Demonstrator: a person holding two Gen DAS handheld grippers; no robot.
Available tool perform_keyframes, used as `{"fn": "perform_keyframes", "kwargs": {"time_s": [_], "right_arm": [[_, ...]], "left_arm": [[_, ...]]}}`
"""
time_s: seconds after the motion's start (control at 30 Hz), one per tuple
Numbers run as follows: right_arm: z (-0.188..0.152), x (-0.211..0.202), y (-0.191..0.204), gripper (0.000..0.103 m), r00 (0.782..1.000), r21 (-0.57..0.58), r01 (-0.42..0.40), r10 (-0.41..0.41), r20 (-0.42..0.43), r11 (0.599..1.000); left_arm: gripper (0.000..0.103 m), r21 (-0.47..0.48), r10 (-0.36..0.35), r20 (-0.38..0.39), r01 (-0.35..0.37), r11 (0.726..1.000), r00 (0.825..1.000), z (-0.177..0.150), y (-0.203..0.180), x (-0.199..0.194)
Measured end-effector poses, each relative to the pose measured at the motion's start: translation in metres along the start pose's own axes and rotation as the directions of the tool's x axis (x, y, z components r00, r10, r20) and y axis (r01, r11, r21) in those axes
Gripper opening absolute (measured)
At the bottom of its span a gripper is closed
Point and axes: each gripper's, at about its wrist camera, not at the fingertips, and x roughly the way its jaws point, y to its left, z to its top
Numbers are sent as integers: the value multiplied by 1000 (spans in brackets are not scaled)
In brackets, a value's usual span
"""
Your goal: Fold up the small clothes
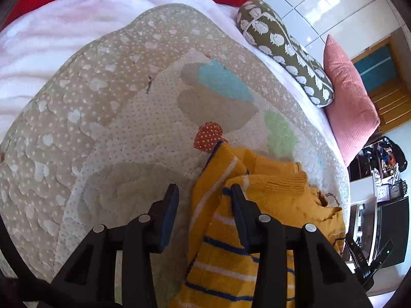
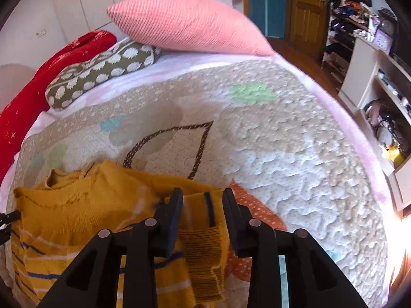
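Note:
A small mustard-yellow knit sweater (image 1: 272, 192) with white and navy stripes lies crumpled on a quilted play mat (image 1: 108, 118). My left gripper (image 1: 204, 192) is open over the sweater's left edge, its right finger (image 1: 239, 205) resting on the striped fabric. In the right wrist view the sweater (image 2: 77, 213) lies at the lower left. My right gripper (image 2: 203, 197) is open, with a striped sleeve and its ribbed cuff (image 2: 203, 256) lying between the fingers. Whether the fingers touch the sleeve is unclear.
The mat (image 2: 282, 154) covers a bed with a white sheet (image 1: 51, 38). A pink cushion (image 2: 185, 23), a green patterned bolster (image 2: 102, 69) and a red blanket (image 2: 38, 89) lie at its far side. Shelves with clutter (image 2: 380, 77) stand to the right.

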Motion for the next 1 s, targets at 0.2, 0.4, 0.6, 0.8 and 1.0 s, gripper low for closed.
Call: {"fn": "perform_keyframes", "kwargs": {"time_s": [0.2,0.4,0.6,0.8,1.0], "right_arm": [[4,-57,33,33,990,-112,-128,134,52,986],[-24,-69,131,28,894,-240,-449,430,-127,861],[-52,16,208,28,876,-200,-426,347,-336,882],[-42,10,219,29,911,-189,-376,325,-253,907],[-45,-74,130,39,923,-170,-382,367,-115,908]], "left_arm": [[40,-35,16,90,-13,999,996,-9,18,-39],[42,94,-34,71,27,995,997,-74,11,-66],[45,161,-56,28,51,986,998,-133,12,-74],[61,266,-21,26,13,964,999,-134,8,-62],[9,384,90,-18,-77,920,996,-125,3,-33]]}}
